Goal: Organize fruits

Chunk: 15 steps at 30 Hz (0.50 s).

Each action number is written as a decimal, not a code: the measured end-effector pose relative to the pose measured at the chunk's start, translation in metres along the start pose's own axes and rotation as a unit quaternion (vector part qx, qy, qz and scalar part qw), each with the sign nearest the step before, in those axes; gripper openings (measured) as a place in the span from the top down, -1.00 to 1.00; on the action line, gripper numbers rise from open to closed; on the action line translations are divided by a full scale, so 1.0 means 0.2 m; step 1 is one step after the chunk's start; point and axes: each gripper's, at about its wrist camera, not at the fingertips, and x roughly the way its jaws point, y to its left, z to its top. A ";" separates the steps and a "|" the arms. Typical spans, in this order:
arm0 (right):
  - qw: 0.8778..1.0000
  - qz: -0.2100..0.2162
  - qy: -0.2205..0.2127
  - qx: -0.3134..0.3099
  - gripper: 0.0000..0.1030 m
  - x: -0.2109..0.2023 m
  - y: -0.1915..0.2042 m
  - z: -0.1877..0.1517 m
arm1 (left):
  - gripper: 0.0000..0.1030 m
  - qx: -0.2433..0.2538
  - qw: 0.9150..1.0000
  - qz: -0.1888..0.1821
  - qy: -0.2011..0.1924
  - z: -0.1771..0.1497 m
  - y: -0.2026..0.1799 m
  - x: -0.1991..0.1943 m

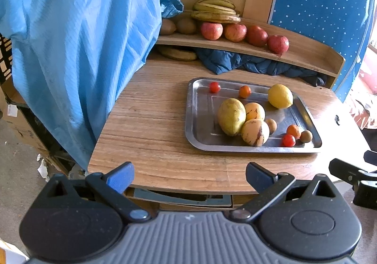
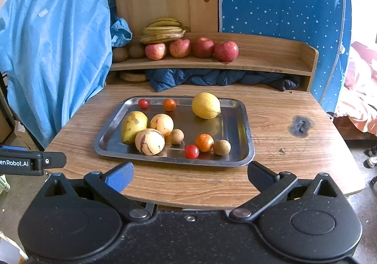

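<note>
Ahead of both wide, empty claws, left [image 1: 189, 178] and right [image 2: 189, 178], the tray [image 2: 238, 158] on the desk [image 2: 271, 122] holds ten fruits: one lemon [image 2: 206, 105], one pear [image 2: 133, 126], two striped melons, two longans, four small tomatoes. Beyond it the shelf [image 2: 271, 51] carries four apples, two kiwis, one banana bunch [image 2: 163, 30]. A blue sheet [image 2: 54, 51] hangs far left.

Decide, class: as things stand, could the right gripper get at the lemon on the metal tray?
Probably yes. The right gripper is open and empty, facing the tray. The lemon sits apart at the back; the orange fruit and brown fruit lie low in front.
</note>
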 end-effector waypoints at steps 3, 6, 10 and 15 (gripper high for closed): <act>1.000 -0.004 0.000 0.002 -0.99 0.00 0.01 0.00 | -0.99 0.001 1.000 -0.003 -0.001 0.00 -0.01 0.00; 1.000 -0.006 0.001 0.003 -0.99 0.00 0.01 0.00 | -0.99 0.002 1.000 -0.006 -0.001 0.00 -0.01 0.01; 1.000 -0.009 0.001 0.003 -0.99 0.00 0.01 0.00 | -0.99 0.002 1.000 -0.009 -0.001 0.00 -0.01 0.01; 1.000 -0.009 0.001 0.003 -0.99 0.00 0.01 0.00 | -0.99 0.002 1.000 -0.011 -0.001 0.00 -0.01 0.01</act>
